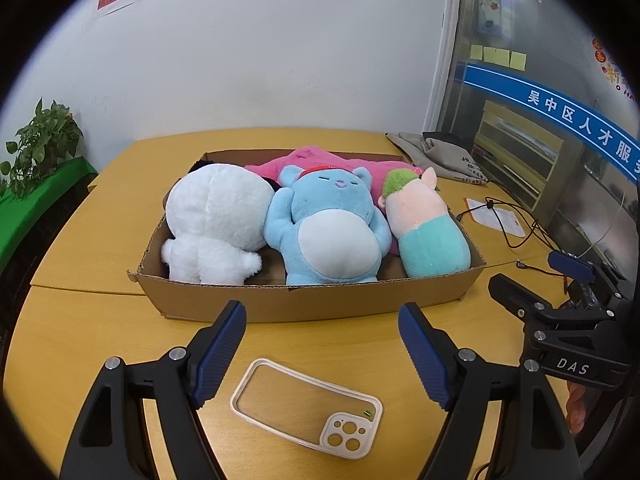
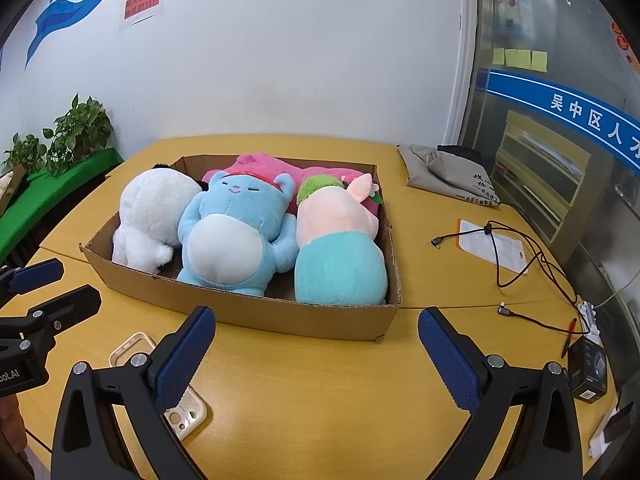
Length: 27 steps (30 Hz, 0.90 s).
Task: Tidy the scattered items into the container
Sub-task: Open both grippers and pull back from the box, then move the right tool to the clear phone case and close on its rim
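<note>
Both grippers are hovering over the near edge of the table (image 1: 100, 232), jaws standing apart and gripping nothing. The left gripper (image 1: 322, 354) is hanging above a phone case (image 1: 306, 408) that is lying flat near that edge, its camera cutout toward the right; the case is not touching the fingers. The right gripper (image 2: 316, 360) is waiting beside it over bare wood. Behind them a box (image 1: 304, 300) is sitting mid-table, holding a white plush (image 1: 216, 220) at its left end, a blue plush (image 1: 332, 228) in the middle, a pink-and-teal plush (image 1: 424, 228) at its right end, and a pink plush (image 1: 320, 162) lying behind them. Cables (image 2: 516, 252) and a packet (image 2: 486, 246) are lying by the right edge, a grey bag (image 1: 436, 156) in the far right corner.
</note>
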Each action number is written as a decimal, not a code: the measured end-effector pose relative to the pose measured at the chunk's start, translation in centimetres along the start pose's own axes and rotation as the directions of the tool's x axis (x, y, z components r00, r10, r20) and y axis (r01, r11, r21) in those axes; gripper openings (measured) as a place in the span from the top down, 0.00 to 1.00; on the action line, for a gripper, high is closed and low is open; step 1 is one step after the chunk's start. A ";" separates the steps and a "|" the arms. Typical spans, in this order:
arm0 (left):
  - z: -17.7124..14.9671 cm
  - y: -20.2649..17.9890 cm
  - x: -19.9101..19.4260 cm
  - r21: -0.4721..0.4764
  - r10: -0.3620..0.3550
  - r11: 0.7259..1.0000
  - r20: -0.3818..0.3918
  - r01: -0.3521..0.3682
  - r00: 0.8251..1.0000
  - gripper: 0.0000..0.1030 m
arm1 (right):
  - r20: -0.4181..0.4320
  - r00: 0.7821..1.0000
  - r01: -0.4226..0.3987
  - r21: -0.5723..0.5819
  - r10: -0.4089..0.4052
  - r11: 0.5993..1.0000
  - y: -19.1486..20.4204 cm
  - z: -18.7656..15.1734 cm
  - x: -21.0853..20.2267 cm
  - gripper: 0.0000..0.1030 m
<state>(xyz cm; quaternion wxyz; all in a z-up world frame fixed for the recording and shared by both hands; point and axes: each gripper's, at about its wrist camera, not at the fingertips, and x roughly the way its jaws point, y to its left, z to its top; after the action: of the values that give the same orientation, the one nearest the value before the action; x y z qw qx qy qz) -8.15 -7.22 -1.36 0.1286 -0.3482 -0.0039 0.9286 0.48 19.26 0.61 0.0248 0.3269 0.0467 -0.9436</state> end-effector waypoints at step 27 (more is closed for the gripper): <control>-4.0 3.5 4.7 0.058 -0.019 0.998 -0.200 0.031 0.980 0.24 | -0.215 0.970 -0.112 0.030 0.115 0.993 3.1 -6.5 4.1 0.00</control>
<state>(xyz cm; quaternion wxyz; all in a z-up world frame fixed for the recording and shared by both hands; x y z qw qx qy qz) -9.82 -9.82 -7.76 0.1504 -0.4354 0.0329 0.8870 1.52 16.83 -7.24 0.0706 0.4299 0.0221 -0.8998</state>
